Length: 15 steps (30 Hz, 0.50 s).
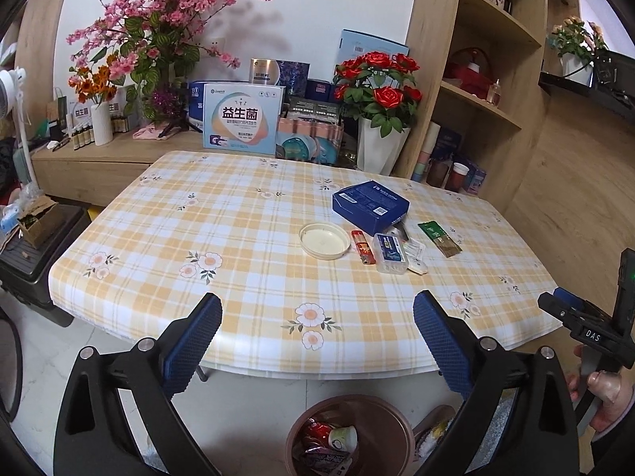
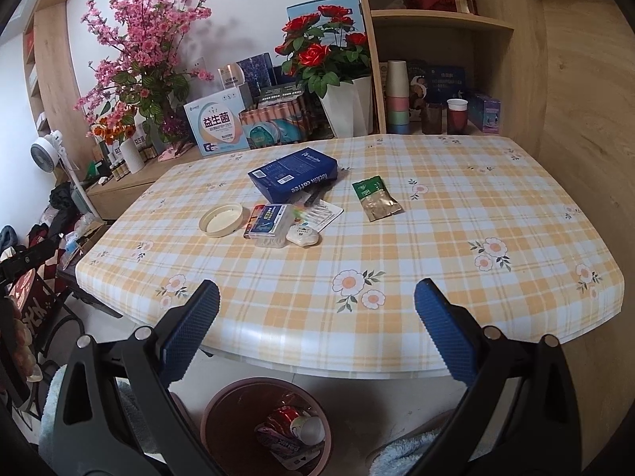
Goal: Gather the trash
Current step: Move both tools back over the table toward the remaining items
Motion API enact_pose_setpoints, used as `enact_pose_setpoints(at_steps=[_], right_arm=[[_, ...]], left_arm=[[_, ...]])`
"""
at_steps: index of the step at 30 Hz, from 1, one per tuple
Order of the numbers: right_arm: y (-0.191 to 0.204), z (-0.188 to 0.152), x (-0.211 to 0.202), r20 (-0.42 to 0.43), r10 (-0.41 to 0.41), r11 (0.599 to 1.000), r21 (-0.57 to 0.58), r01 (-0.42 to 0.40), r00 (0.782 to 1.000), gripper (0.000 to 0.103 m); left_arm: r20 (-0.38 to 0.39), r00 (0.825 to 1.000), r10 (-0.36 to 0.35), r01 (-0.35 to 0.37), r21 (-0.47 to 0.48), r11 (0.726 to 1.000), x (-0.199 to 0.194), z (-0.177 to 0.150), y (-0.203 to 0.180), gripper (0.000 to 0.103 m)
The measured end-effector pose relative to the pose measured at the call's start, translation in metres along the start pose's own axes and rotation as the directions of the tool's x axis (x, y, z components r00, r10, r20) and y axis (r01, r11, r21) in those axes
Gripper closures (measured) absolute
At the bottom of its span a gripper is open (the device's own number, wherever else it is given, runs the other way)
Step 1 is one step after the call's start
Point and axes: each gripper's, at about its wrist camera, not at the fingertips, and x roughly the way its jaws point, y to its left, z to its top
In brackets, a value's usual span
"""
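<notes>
Nearest to me, the brown bin (image 1: 349, 436) sits on the floor just under the front edge of the desk (image 1: 238, 277), I judge so that rubbish can drop straight off the edge into it. It already holds 1 red can, 1 white cup and at least 1 crumpled wrapper. My left hand-held gripper (image 1: 317, 337) hangs above the bin with its jaws spread wide and nothing between them. My right hand-held gripper (image 2: 317, 329) is just as wide and empty, also over the bin.

Beyond the bin, on the desk, the remaining pieces cluster together: 1 round cream lid (image 1: 324, 240), 1 orange lighter (image 1: 363, 246) touching a clear plastic case (image 1: 391, 252), 1 small white pebble-like thing (image 2: 302, 235), and 1 green-and-gold sachet (image 1: 439, 238) a little apart. Farther from the bin lies 1 blue coffee box (image 1: 370, 202), partly over the clear packaging. I judge the sachet the easiest next pick, since it lies alone.
</notes>
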Motion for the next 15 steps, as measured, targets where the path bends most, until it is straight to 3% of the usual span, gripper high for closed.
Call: enact_pose_setpoints(at_steps=[8, 15], right_arm=[[-0.015, 0.021, 0.036, -0.053, -0.022, 1.0, -0.017, 0.021, 0.998, 0.006], [-0.038, 0.062, 0.101, -0.076, -0.039, 0.994, -0.107, 0.031, 0.996, 0.006]], left_arm=[[-0.036, 0.999, 0.002, -0.002, 0.015, 1.0, 0.04, 0.011, 0.002, 0.008], [-0.073, 0.997, 0.01, -0.007, 0.052, 0.999, 0.089, 0.023, 0.003, 0.008]])
